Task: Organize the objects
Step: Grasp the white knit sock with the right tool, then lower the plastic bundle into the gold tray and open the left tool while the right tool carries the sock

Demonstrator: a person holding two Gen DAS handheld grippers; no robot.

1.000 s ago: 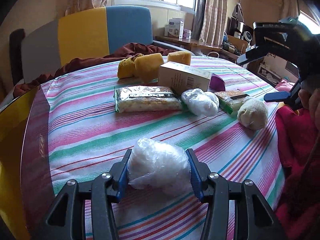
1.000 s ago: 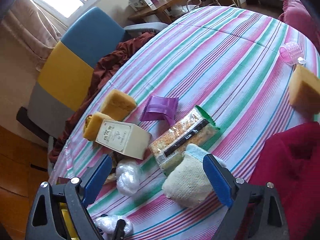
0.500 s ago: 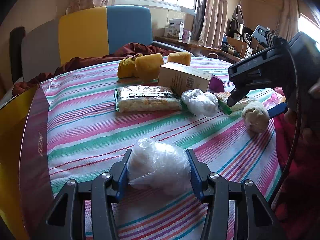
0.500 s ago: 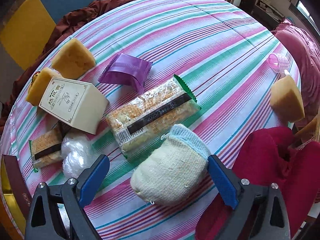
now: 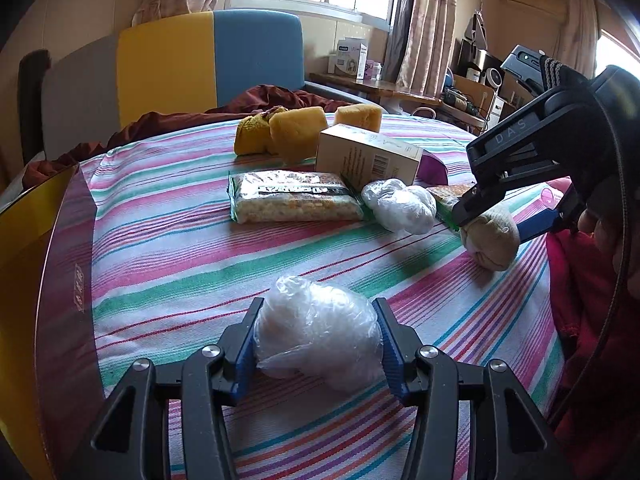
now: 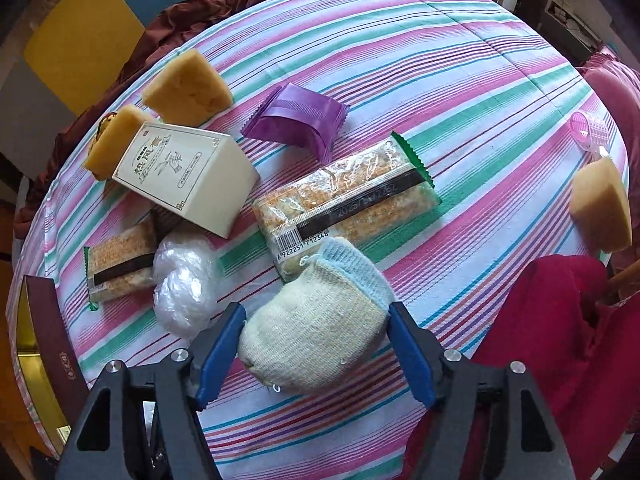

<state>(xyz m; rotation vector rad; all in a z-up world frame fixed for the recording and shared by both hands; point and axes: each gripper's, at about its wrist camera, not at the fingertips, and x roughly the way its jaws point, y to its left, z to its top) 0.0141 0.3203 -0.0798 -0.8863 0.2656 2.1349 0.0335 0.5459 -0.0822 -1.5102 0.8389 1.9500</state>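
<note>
A crumpled clear plastic bag (image 5: 316, 340) rests on the striped tablecloth (image 5: 180, 248), and my left gripper (image 5: 318, 308) is shut on it, blue pads pressed into both sides. A rolled cream sock (image 6: 316, 332) with a light blue cuff lies near the table's right edge. Pointing steeply down, my right gripper (image 6: 316, 308) straddles the sock with its jaws closing. Its pads reach the sock's sides without squeezing it. The left wrist view shows the same right gripper (image 5: 496, 222) over the sock (image 5: 492, 244), with a hand behind it.
Beyond the sock lie two cracker packs (image 6: 344, 200) (image 6: 120, 264), a second plastic bag (image 6: 184, 284), a cream carton (image 6: 184, 176), a purple pouch (image 6: 296, 120) and yellow sponges (image 6: 188, 88). A gold-and-maroon box (image 5: 32, 280) borders the left; red cloth (image 6: 560, 340) the right.
My right gripper tipped downward and sank over the sock, and its jaws narrowed around it. The left gripper and its plastic bag stayed still.
</note>
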